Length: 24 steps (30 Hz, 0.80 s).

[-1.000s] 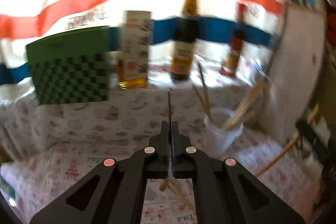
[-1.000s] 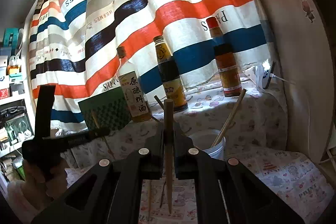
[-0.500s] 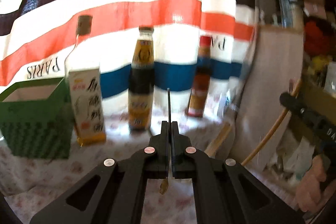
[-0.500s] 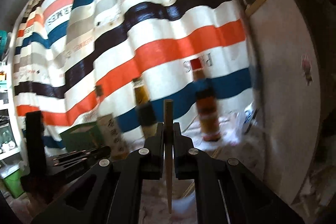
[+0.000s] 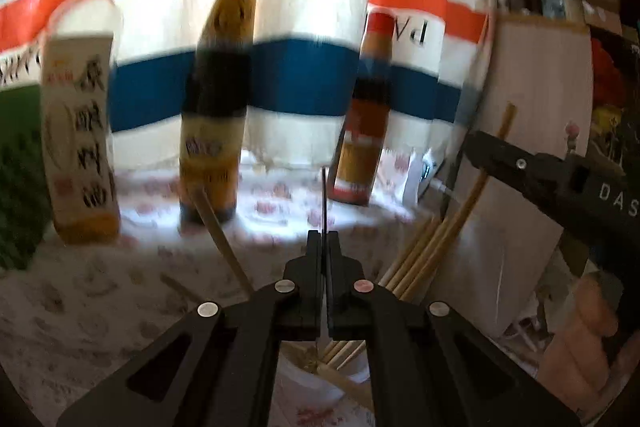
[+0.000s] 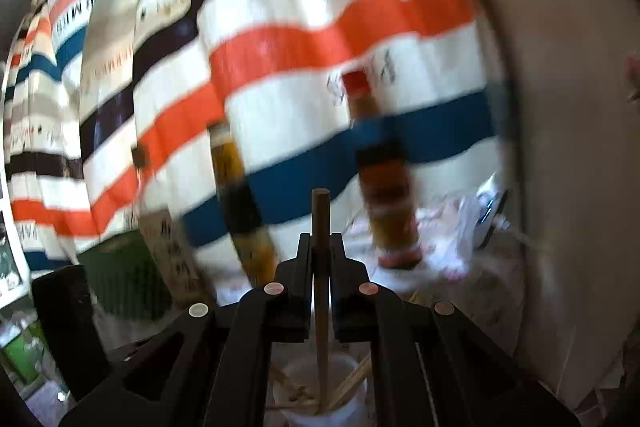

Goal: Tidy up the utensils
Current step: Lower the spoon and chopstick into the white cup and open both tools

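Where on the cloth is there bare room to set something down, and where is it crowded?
Free: the patterned cloth in front of the carton and dark bottle, left of the left gripper. Crowded: the white cup below both grippers, full of chopsticks, and the bottle row against the striped curtain.

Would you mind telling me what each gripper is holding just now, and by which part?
The right gripper clamps a wooden chopstick just below its blunt top. The left gripper pinches a thin dark utensil partway along its stem.
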Tool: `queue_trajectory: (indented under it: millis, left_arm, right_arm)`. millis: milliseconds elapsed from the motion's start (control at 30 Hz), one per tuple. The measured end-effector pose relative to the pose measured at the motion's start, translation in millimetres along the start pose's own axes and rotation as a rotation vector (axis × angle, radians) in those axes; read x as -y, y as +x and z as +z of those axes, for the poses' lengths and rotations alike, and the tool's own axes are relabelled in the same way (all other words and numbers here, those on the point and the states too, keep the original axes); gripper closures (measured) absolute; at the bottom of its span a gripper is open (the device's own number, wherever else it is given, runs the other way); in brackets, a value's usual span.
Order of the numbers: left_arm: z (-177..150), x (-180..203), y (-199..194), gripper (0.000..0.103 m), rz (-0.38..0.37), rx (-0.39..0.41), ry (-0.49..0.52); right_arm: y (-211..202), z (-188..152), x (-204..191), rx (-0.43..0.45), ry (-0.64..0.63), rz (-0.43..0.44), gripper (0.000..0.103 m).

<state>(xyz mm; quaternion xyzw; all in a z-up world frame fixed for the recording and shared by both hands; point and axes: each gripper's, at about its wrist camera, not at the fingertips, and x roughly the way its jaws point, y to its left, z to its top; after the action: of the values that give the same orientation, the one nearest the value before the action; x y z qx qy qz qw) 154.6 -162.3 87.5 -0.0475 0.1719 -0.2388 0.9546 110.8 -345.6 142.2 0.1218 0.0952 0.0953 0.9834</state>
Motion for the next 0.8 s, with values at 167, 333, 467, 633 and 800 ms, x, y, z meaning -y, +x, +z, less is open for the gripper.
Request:
queue_trajectory:
  millis: [167,333,467,633,800]
  left_arm:
    - [1.6,-1.4,-15.5,0.097,-0.003,0.015,0.029]
    - [10.0,-8.1,-49.2,0.057,0.051,0.073,0.042]
    - [13.2,-18.5,-81.8,0.047,0.126,0.101,0.058]
    - [12.6,-29.5,-123.7,0.038,0.256,0.139,0.058]
    - [4.1,-33.5,-166.4,0.022,0.336,0.177,0.054]
  right_arm:
    - [25.0,-14.8,5.3,-0.115,0.041,0.094,0.095]
    - [29.4,-21.7,2.8,-0.128,0.039,0.108,0.092]
    - [23.2,-24.8,-2.6,-0.127,0.023,0.086,0.039]
    - [1.5,-14.3,-7.4,-0.09,0.067,0.087,0.038]
    - [-45.4,-13.2,-30.1,0.001,-0.001,0.064,0.029]
